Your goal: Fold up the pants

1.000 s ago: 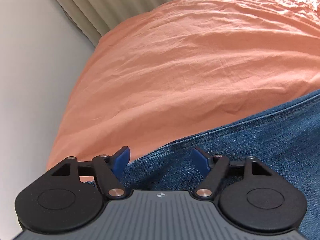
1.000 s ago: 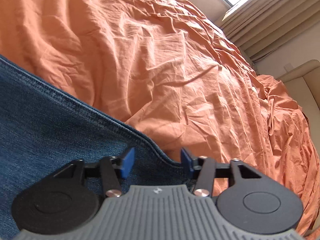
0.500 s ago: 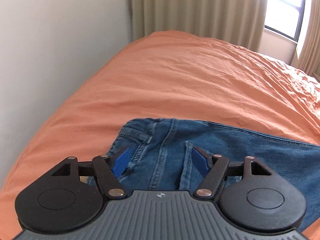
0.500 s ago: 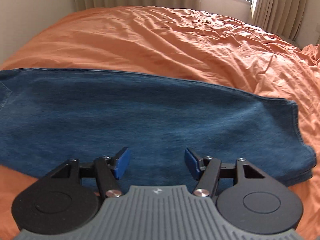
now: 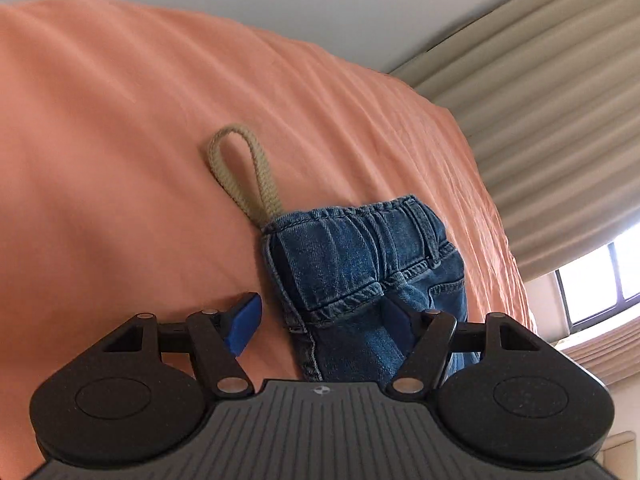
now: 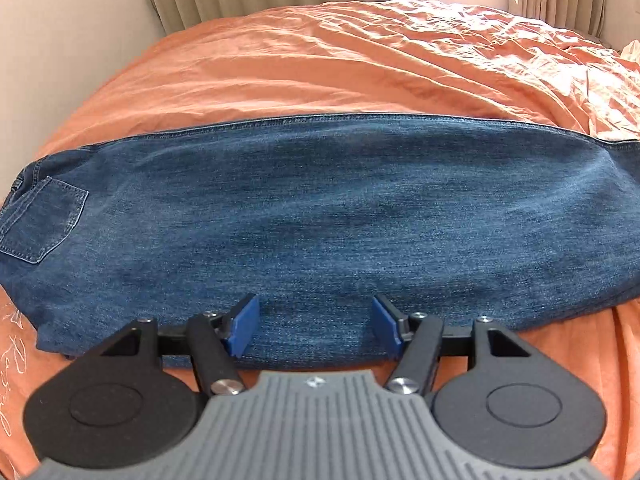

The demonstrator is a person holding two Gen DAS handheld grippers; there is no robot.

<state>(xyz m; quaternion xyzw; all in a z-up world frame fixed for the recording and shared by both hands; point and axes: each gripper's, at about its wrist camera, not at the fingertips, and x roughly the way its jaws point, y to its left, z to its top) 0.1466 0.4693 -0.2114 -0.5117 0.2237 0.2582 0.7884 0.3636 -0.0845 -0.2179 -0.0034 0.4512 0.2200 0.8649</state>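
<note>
Blue denim pants (image 6: 320, 216) lie lengthwise across a bed covered in a creased orange sheet (image 6: 360, 60). The cloth looks thick and evenly faded, with stitched seams along the far edge and a patch pocket (image 6: 40, 220) at the left end. The legs appear laid one on the other as a long flat band. The right gripper (image 6: 316, 326) sits at the near edge of the denim, its blue-padded jaws apart and holding nothing. Only the left wrist view shows the gathered, elastic-looking waistband (image 5: 360, 220) and a beige braided cord loop (image 5: 244, 172) lying on the sheet beside it. The left gripper (image 5: 320, 322) has its jaws apart around the waist end, not closed on it. Ribbed beige curtains (image 5: 540, 100) hang behind.
</note>
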